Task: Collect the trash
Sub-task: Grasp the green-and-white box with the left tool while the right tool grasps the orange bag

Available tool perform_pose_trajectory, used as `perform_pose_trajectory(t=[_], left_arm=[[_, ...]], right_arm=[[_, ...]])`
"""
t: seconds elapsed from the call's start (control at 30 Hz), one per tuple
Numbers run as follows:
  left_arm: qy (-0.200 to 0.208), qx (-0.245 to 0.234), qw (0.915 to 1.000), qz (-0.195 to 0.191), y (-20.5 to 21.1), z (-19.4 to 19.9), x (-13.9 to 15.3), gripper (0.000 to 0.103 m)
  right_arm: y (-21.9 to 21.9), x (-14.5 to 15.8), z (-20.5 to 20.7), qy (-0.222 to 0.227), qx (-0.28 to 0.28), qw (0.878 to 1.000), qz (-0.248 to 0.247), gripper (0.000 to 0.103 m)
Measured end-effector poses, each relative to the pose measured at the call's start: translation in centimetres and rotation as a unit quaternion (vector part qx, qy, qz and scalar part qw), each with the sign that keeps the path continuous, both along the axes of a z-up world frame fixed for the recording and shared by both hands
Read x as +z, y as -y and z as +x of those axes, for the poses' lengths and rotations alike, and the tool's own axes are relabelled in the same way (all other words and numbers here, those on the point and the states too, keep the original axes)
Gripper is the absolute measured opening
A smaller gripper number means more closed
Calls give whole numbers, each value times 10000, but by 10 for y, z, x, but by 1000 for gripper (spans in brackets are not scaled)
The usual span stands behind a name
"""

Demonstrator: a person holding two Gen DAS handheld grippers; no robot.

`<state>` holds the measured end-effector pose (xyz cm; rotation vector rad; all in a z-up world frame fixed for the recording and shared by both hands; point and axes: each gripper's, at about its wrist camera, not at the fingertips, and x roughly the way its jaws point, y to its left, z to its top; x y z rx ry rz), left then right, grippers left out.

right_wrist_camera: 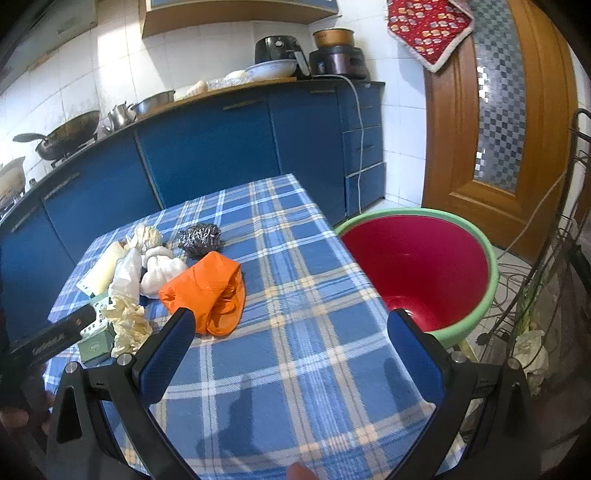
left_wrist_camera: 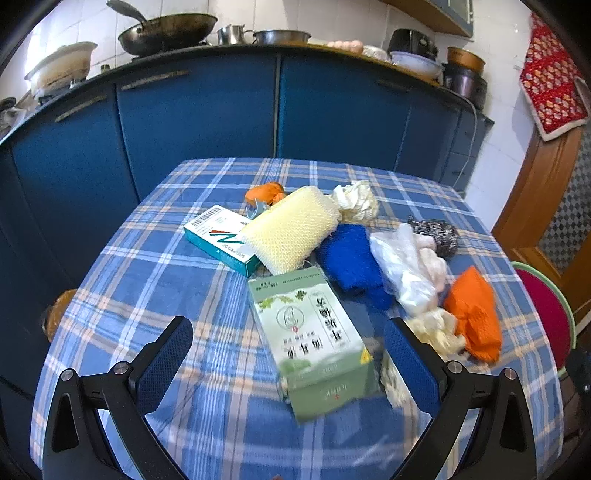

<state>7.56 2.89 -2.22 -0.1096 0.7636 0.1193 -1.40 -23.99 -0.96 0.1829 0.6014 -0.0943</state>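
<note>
Trash lies in a heap on the blue plaid tablecloth (left_wrist_camera: 192,295). A green and white carton (left_wrist_camera: 314,339) lies nearest, between the fingers of my open left gripper (left_wrist_camera: 288,354), untouched. Behind it are a teal and white medicine box (left_wrist_camera: 218,240), a yellow mesh sponge (left_wrist_camera: 291,229), a blue cloth (left_wrist_camera: 351,258), a clear plastic bag (left_wrist_camera: 402,269), crumpled paper (left_wrist_camera: 356,201), a steel scourer (left_wrist_camera: 436,232) and an orange glove (left_wrist_camera: 474,314). My right gripper (right_wrist_camera: 290,350) hangs open over bare cloth, with the orange glove (right_wrist_camera: 210,288) just beyond its left finger. The scourer (right_wrist_camera: 199,236) sits further back.
A red basin with a green rim (right_wrist_camera: 417,266) stands off the table's right edge. Blue cabinets (left_wrist_camera: 199,122) with a wok (left_wrist_camera: 166,31) and pots line the far wall. A wooden door (right_wrist_camera: 491,110) and a wire rack (right_wrist_camera: 554,258) stand at the right.
</note>
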Motion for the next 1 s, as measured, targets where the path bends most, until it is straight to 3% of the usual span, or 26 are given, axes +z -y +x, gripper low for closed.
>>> perform_pose_trajectory(t=[0.53, 0.73, 0.9, 1.0], left_arm=[[-573, -108, 9980, -236, -11, 40, -32, 103], [-688, -312, 9968, -258, -7, 46, -36, 98], [-556, -475, 9967, -360, -7, 44, -32, 80], [-543, -532, 9964, -372, -5, 42, -31, 76]], right_arm=[[-33, -12, 49, -637, 344, 9973, -137, 102], [-50, -18, 70, -854, 448, 9951, -205, 102], [-62, -21, 85, -966, 570, 9933, -281, 102], [-68, -23, 93, -1019, 668, 9919, -362, 102]])
